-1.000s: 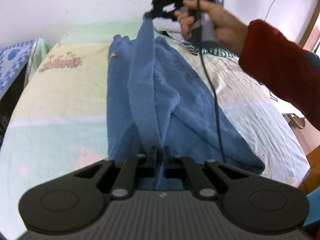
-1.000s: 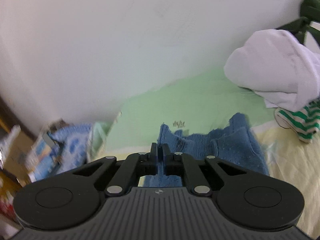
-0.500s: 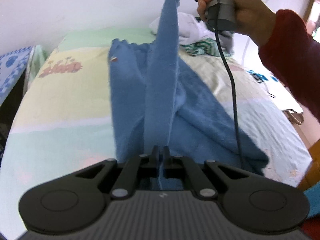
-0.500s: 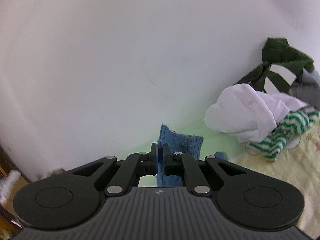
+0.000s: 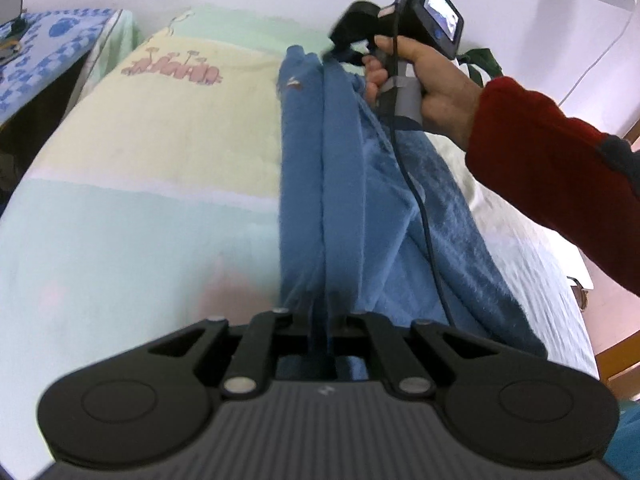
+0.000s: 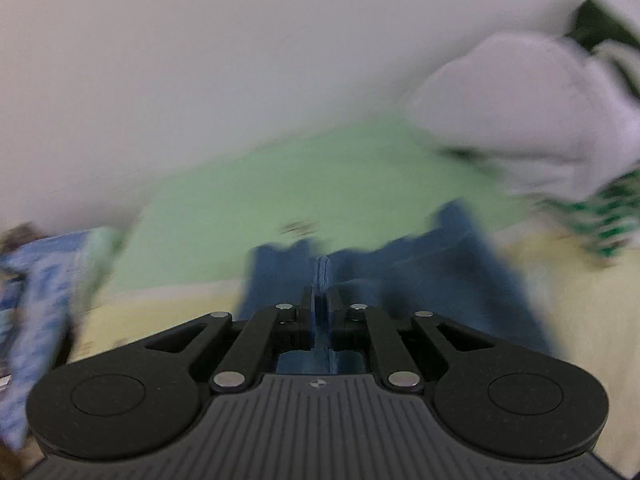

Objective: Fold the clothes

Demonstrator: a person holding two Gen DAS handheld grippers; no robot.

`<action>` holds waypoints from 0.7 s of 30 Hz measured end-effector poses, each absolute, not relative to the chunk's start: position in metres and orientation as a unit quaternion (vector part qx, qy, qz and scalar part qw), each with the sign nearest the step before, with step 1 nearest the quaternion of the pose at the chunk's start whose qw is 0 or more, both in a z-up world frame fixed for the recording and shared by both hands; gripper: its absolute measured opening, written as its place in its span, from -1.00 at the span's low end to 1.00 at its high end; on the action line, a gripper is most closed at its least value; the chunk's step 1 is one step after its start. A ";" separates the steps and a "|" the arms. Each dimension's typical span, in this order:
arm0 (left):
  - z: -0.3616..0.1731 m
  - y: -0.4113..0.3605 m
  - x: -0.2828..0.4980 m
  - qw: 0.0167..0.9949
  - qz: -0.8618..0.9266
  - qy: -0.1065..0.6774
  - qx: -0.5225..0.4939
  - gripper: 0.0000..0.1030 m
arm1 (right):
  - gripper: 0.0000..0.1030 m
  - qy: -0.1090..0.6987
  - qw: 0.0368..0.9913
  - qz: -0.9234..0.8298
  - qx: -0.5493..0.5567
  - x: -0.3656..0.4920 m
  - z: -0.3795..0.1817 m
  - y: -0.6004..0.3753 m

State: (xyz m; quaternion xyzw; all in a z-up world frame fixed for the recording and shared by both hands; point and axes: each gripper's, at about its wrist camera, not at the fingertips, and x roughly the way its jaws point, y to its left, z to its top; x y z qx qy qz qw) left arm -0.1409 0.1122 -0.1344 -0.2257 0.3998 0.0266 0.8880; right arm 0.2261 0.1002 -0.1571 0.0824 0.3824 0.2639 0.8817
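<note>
Fingers of the left gripper (image 5: 320,320) are pinching a near edge of the blue cloth (image 5: 400,216), pressed tight on it. Right gripper (image 6: 320,300) is likewise clamping the far edge of the cloth (image 6: 432,264), fingers together on the fabric. Cloth is lying lengthwise down the middle of the bed (image 5: 140,160), a ridge pulled taut between both grippers. Hand (image 5: 432,80) in a red sleeve (image 5: 560,184) is gripping the right tool. White clothes (image 6: 540,116) are sitting at the bed's far right corner; right view is blurred.
</note>
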 end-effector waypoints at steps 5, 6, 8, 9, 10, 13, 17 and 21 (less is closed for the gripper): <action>-0.116 0.088 -0.135 0.908 0.027 0.407 -0.098 -0.78 | -0.42 0.376 0.871 0.298 0.107 0.220 -0.143 0.076; -0.115 0.084 -0.133 0.909 0.021 0.407 -0.085 -0.57 | -0.42 0.378 0.870 0.305 0.085 0.215 -0.140 0.072; -0.115 0.080 -0.127 0.909 0.010 0.410 -0.073 -0.46 | -0.42 0.381 0.865 0.323 0.041 0.204 -0.136 0.064; -0.117 0.080 -0.124 0.907 0.004 0.413 -0.078 -0.46 | -0.43 0.381 0.860 0.339 0.025 0.197 -0.136 0.060; -0.120 0.082 -0.120 0.904 0.001 0.419 -0.089 -0.46 | -0.43 0.379 0.857 0.351 0.004 0.192 -0.138 0.060; -0.122 0.088 -0.116 0.897 -0.006 0.427 -0.113 -0.46 | -0.42 0.347 0.869 0.348 -0.058 0.181 -0.147 0.073; -0.114 0.099 -0.127 0.894 -0.006 0.427 -0.133 -0.06 | -0.24 0.331 0.883 0.332 -0.014 0.196 -0.148 0.079; -0.110 0.099 -0.132 0.895 -0.010 0.422 -0.145 0.10 | -0.20 0.339 0.885 0.319 0.004 0.215 -0.154 0.103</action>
